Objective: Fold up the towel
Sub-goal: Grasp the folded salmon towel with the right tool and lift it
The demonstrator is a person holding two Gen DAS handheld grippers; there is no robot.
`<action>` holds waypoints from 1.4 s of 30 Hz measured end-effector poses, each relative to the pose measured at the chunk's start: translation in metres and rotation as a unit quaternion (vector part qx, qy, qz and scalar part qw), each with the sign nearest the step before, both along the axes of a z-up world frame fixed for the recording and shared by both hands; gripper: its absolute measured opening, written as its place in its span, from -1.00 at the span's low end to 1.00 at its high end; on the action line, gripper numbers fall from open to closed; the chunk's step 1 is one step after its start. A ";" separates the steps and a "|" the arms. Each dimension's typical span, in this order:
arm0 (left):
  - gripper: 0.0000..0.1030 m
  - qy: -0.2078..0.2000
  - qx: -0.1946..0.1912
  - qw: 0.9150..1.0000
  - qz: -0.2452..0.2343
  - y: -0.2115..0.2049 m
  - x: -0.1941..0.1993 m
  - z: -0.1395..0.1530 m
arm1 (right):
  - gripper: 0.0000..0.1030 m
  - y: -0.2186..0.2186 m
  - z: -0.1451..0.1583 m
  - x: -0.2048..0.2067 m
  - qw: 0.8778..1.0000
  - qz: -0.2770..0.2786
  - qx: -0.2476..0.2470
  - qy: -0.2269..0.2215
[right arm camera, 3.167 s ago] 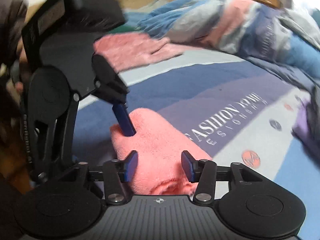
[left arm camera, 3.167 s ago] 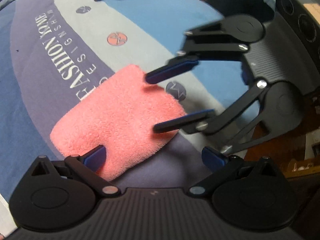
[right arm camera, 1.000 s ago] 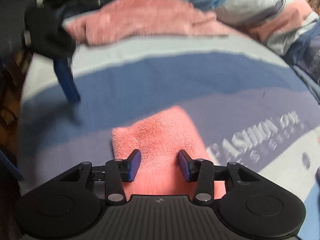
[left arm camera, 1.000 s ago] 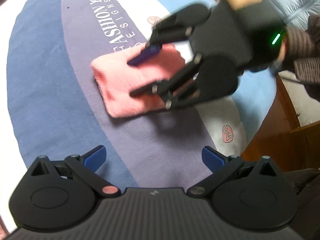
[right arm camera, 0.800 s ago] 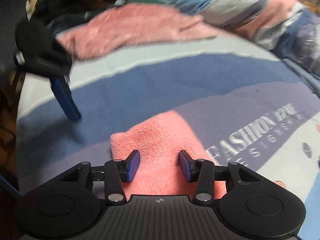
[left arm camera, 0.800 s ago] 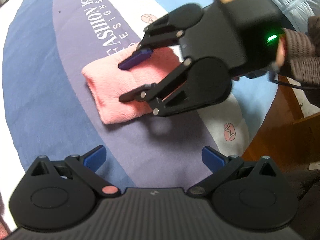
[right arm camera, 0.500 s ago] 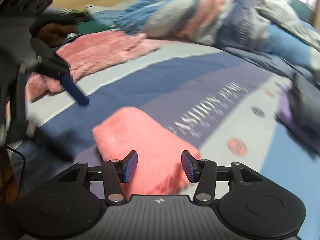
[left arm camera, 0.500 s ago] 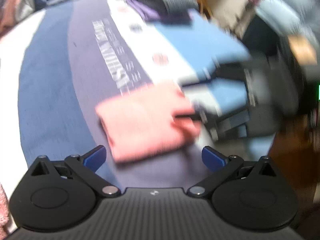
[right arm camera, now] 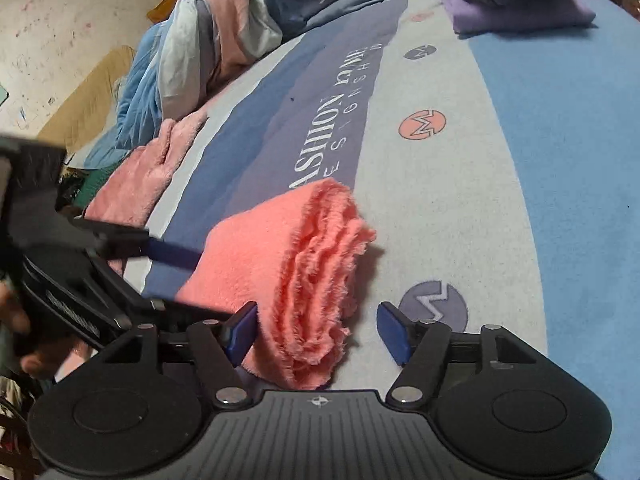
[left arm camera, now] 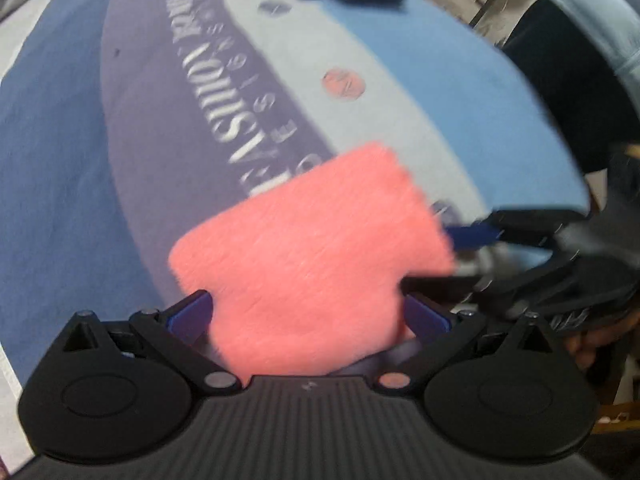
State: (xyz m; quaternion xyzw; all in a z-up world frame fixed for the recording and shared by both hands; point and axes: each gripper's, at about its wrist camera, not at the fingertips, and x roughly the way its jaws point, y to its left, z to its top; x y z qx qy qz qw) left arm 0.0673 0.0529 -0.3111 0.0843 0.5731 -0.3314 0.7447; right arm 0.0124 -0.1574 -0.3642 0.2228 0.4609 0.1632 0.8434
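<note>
We see the pink fleecy towel (right arm camera: 296,264) lying as a compact, many-layered rectangular bundle on the blue, grey and purple striped bedsheet (right arm camera: 520,128), partly over the white printed lettering (left arm camera: 224,92), near the bed's near edge. Its stacked edges face the right wrist camera; in the left wrist view it shows a flat upper face (left arm camera: 312,248).

The left hand-held gripper (left arm camera: 308,316) stands with its blue pads spread wide on either side of the bundle's near end, not pinching it. The right hand-held gripper (right arm camera: 316,332) is likewise spread apart: its left pad touches or nearly touches the bundle's side, its right pad stands clear over the sheet. Each tool appears in the other's view at the bundle's flank.

The towel lies folded as the task asks; the scene fits either a further fold to come or a finished bundle being squared up.

Risks, in our judgement:
- The plush layers are loose at the open edge; a sideways nudge from a pad could fan them out.
- A pinch on the top layers alone would peel the stack apart.
- The two tools work close together and could collide.

Far off lie a folded purple cloth (right arm camera: 520,12), a second pink fleecy cloth (right arm camera: 148,180) and a heaped quilt (right arm camera: 224,28).
</note>
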 end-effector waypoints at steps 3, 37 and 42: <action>0.99 0.001 0.000 1.000 0.014 0.007 -0.007 0.004 | 0.28 -0.008 0.000 0.009 1.000 0.001 0.027 0.000; 0.99 0.002 -0.001 0.998 0.066 -0.006 -0.042 0.034 | -0.47 -0.120 0.105 0.110 0.949 -0.179 0.234 -0.116; 0.99 -0.001 0.010 0.999 0.054 -0.018 -0.040 0.035 | -0.45 -0.182 0.127 0.158 0.918 -0.301 0.192 -0.174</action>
